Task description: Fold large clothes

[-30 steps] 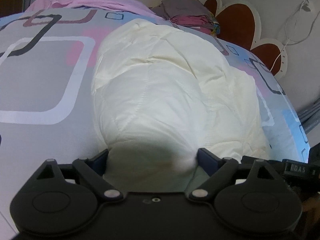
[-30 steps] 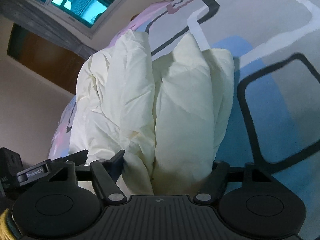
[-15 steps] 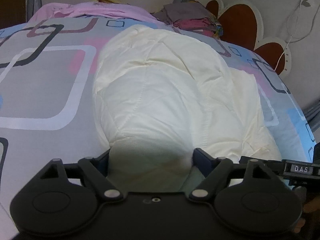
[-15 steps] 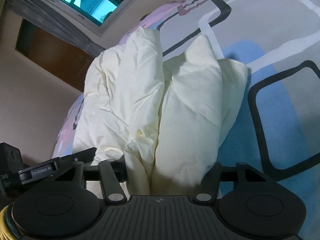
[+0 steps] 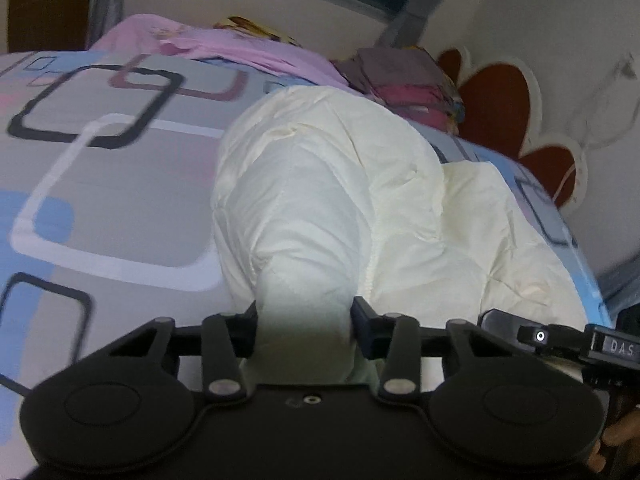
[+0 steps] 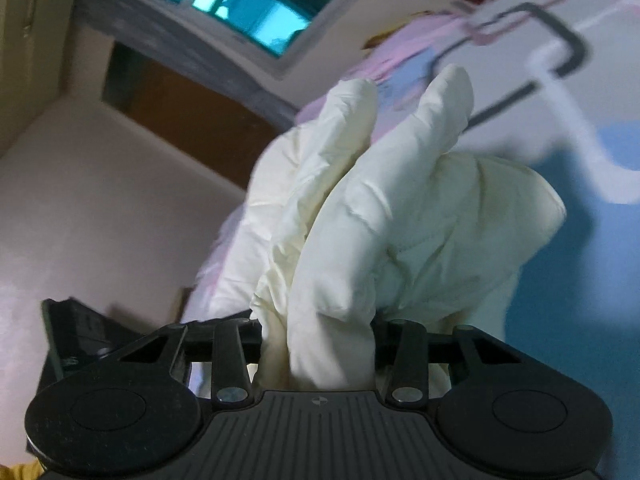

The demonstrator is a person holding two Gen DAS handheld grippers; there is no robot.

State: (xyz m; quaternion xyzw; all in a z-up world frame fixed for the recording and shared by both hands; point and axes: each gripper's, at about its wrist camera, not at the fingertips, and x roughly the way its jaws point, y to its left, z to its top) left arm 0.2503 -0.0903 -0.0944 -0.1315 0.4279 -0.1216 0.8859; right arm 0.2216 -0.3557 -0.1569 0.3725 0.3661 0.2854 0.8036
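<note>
**Now both claws bite the coat**

Nearest, the left gripper (image 5: 305,322) and right gripper (image 6: 318,354) are closing, each with a bunched edge of the cream coat (image 5: 336,200) squeezed between its pads. Beyond, the rest lies heaped on the bed (image 5: 120,208). I judge this the lift-and-fold step; next calls for carrying both edges evenly over.

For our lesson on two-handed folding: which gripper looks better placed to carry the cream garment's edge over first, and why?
Neither clearly: the left gripper and right gripper are both closing on bunched cream garment, so they should probably lift together.
</note>
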